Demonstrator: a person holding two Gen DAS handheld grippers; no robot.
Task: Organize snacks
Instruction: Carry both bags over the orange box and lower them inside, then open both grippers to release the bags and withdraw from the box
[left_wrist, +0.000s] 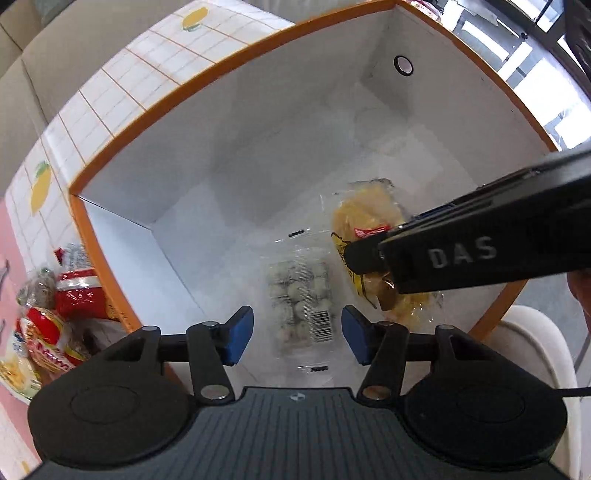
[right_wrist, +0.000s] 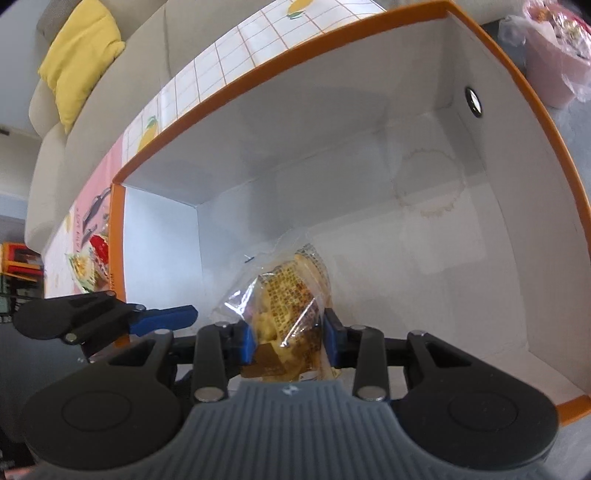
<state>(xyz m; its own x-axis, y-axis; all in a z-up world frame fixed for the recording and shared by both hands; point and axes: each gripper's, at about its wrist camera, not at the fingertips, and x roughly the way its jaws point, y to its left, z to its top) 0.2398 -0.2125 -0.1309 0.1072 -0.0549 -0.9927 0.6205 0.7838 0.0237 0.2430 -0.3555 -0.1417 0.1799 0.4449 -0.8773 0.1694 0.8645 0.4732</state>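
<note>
Only the left wrist view shows the clear plastic packet of pale round snacks (left_wrist: 301, 295) lying on the floor of the white cardboard box with an orange rim (left_wrist: 207, 155), under the left gripper (left_wrist: 297, 334), whose blue pads (left_wrist: 240, 334) stand apart and do not touch it. Beside it, the right gripper (right_wrist: 290, 341) is clamped on the crinkled clear bag of yellow chips (right_wrist: 286, 299) low inside the same box. Outside the box wall, the left view also shows red snack bags (left_wrist: 75, 295) on the tablecloth with lemon print (left_wrist: 159, 59), while the right view shows a yellow cushion (right_wrist: 79, 55) on a beige sofa (right_wrist: 155, 66).
</note>
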